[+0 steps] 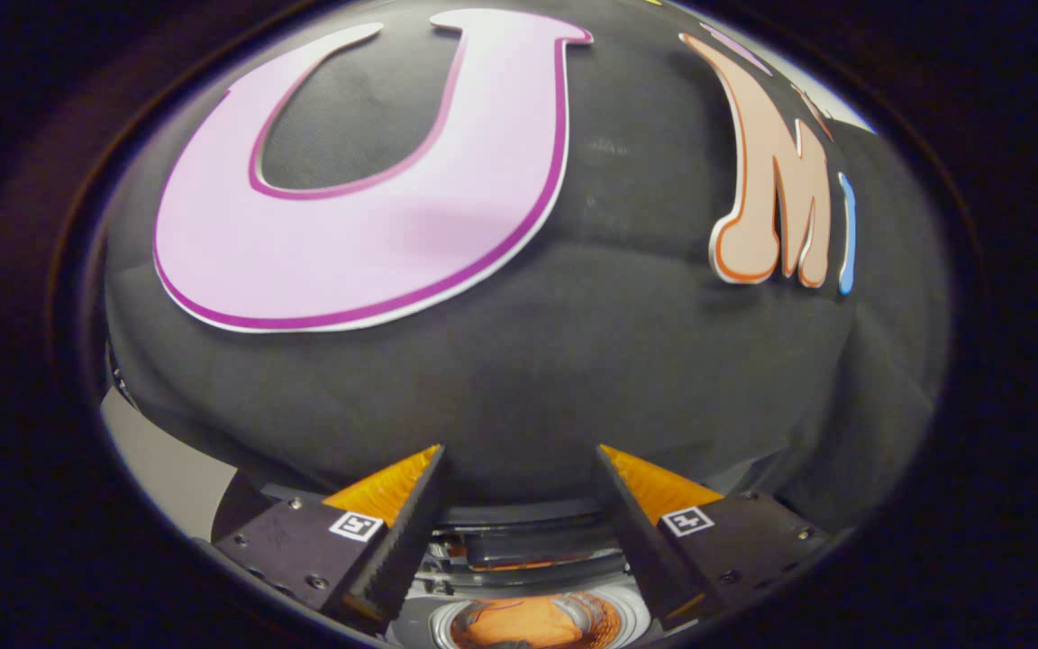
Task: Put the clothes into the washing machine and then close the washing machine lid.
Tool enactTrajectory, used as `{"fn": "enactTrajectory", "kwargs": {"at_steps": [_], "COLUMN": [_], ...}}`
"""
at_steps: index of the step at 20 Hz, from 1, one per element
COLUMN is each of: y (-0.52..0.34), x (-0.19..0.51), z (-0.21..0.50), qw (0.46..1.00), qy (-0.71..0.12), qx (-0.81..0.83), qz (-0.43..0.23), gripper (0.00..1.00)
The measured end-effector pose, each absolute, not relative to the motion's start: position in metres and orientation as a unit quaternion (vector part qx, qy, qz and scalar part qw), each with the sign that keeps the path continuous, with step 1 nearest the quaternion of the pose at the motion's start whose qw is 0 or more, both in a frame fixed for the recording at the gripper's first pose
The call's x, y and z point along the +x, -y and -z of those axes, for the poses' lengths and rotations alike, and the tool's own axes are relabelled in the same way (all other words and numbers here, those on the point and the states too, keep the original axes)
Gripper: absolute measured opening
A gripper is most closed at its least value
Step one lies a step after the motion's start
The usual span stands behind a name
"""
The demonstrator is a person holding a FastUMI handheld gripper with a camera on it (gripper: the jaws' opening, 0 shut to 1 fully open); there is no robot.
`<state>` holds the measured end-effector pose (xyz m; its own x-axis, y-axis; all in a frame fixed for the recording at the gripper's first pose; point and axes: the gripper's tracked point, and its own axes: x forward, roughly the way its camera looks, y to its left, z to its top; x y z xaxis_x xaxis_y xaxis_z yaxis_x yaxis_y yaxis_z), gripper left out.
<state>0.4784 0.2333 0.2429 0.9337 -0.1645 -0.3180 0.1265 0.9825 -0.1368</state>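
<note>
My gripper is held high and stands open, with nothing between its fingers. Far below, between the fingers, lies the washing machine with its round opening. Orange clothing lies inside the drum. The raised lid shows as a dark band behind the opening, just under the black cloth wall.
The black cloth wall stands close ahead beyond the fingers. A pale flat surface shows beside the machine, outside the left finger.
</note>
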Motion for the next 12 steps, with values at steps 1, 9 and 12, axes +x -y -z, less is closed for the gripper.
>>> {"fn": "enactTrajectory", "kwargs": {"at_steps": [1, 9, 12], "y": [-0.233, -0.231, -0.23], "x": [0.477, 0.437, 0.412], "z": [-0.242, -0.244, -0.242], "qw": [0.983, 0.984, 0.985], "qy": [-0.166, -0.159, -0.155], "qx": [-0.042, -0.046, -0.047], "qz": [0.073, 0.065, 0.067], "gripper": [0.96, 0.97, 0.97]}}
